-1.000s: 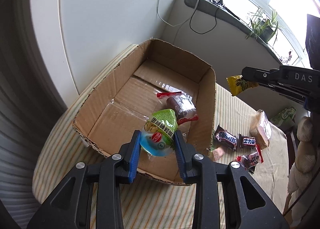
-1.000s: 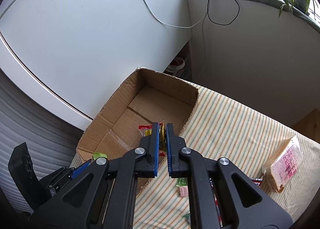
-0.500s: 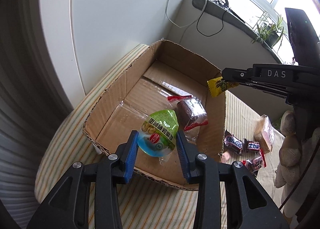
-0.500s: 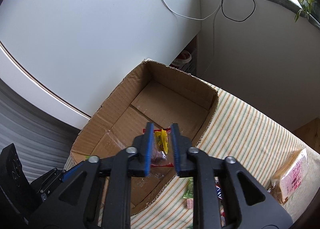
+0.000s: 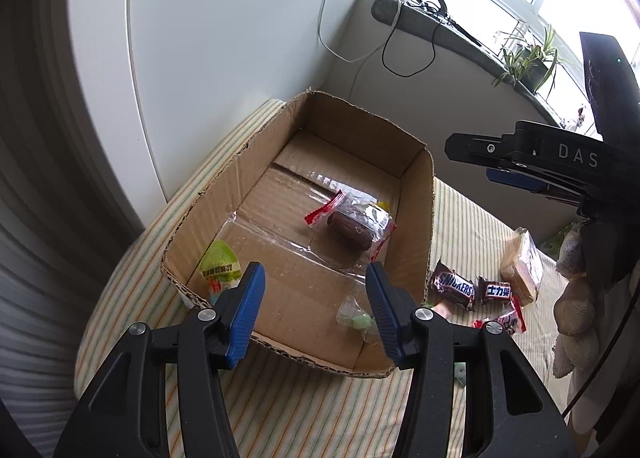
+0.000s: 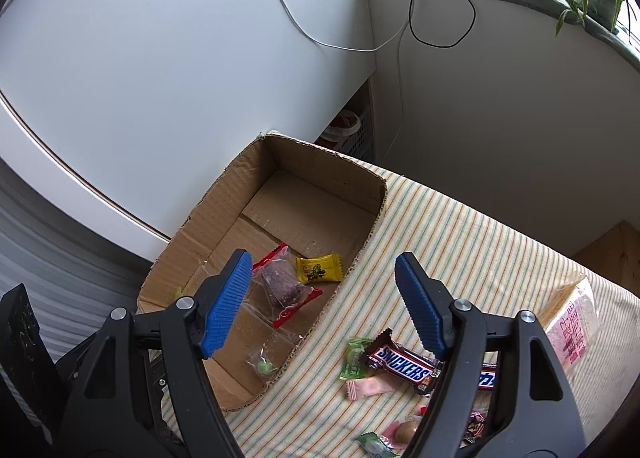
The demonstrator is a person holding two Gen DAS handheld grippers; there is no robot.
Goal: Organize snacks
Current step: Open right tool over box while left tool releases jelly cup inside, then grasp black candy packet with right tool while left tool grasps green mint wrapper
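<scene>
Hanging above the box [image 5: 416, 218], the left hand-held gripper [image 5: 316, 304] has its jaws spread wide with nothing between them. Below it, in the near-left corner of the box, a green pack [image 5: 219, 268] leans against the wall. A small clear bag [image 5: 354, 318] with green sweets lies near the front wall, and a dark cake [image 5: 350, 224] in a clear red-edged wrapper lies further in.

The right hand-held gripper [image 6: 324, 300] is likewise spread and empty, poised over the box's right wall [image 6: 352, 270]. Just under its left finger [image 6: 226, 300], a yellow sweet [image 6: 319, 268] lies on the box floor beside the cake.

So both seem to be between drops, with four snacks in the box. More wait on the striped desk [image 6: 460, 234] to the right of the box: a Snickers bar [image 6: 402, 362], a green sweet [image 6: 354, 354] touching its left end, a pink sweet [image 6: 368, 386] just below, a second bar [image 6: 488, 376] partly hidden behind the right finger, a big bread pack [image 6: 568, 322] further right, and some small sweets at the bottom edge.

The next step is probably another pick. The right hand-held gripper is nearest the heap; it would need to swing right and down, straddle the Snickers bar across its narrow width, and avoid snagging the green sweet touching it.
</scene>
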